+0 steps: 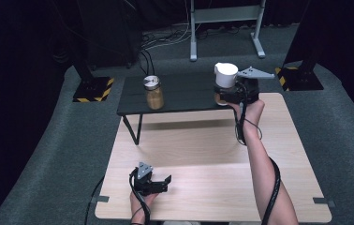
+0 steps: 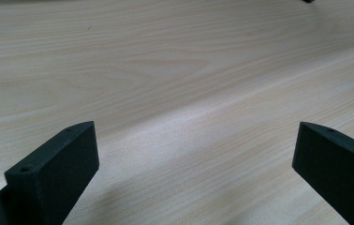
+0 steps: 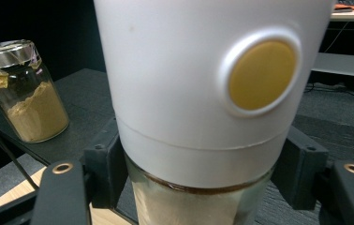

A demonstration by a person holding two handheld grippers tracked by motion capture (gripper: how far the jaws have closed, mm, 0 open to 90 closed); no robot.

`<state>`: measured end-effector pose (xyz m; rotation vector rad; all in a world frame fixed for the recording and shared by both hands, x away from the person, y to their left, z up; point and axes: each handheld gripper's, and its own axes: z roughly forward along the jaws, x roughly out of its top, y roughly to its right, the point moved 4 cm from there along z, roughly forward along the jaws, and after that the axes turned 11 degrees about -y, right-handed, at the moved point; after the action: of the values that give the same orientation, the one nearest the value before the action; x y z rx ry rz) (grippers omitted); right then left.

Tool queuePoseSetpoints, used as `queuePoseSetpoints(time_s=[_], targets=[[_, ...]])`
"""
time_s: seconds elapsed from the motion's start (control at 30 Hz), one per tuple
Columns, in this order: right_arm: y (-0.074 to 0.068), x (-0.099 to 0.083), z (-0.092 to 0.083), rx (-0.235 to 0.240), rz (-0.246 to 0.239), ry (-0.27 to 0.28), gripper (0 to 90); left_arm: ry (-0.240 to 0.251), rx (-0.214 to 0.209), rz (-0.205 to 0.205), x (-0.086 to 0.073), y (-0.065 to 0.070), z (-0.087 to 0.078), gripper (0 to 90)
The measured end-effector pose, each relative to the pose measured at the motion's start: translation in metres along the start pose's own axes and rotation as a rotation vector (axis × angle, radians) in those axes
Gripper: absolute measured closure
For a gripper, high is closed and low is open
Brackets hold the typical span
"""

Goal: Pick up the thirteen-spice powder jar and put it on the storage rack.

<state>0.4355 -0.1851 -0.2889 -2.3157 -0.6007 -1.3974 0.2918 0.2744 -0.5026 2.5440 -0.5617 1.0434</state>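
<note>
Right hand-held gripper (image 1: 229, 96) has its jaws closed around a white-capped jar (image 3: 203, 117) at the right end of the dark raised shelf (image 1: 180, 93). A second jar (image 1: 153, 92) of tan powder stands further left. Left hand-held gripper (image 1: 158, 183) rests wide open and empty over the tabletop (image 1: 203, 154). Likely a placing or lifting step; next needs a steady vertical move.

White-capped jar (image 3: 203, 108) upright in right claw (image 3: 198, 178) – lidded spice jar (image 1: 154, 93) on shelf

The high view looked down from above on the wooden table (image 1: 203, 154). The left gripper view sat low, very near that same table (image 2: 175, 93).
</note>
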Motion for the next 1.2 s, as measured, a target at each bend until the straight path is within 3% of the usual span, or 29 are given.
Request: queuePoseSetpoints(time_s=[0.83, 1.2], targets=[[-0.001, -0.001, 0.018, -0.006, -0.005, -0.014, 30.1, 0.004, -0.002, -0.004, 0.0, 0.0, 0.0, 0.5], [-0.001, -0.006, 0.022, -0.029, -0.009, -0.016, 30.1, 0.006, -0.001, 0.0, -0.001, 0.001, 0.0, 0.5]])
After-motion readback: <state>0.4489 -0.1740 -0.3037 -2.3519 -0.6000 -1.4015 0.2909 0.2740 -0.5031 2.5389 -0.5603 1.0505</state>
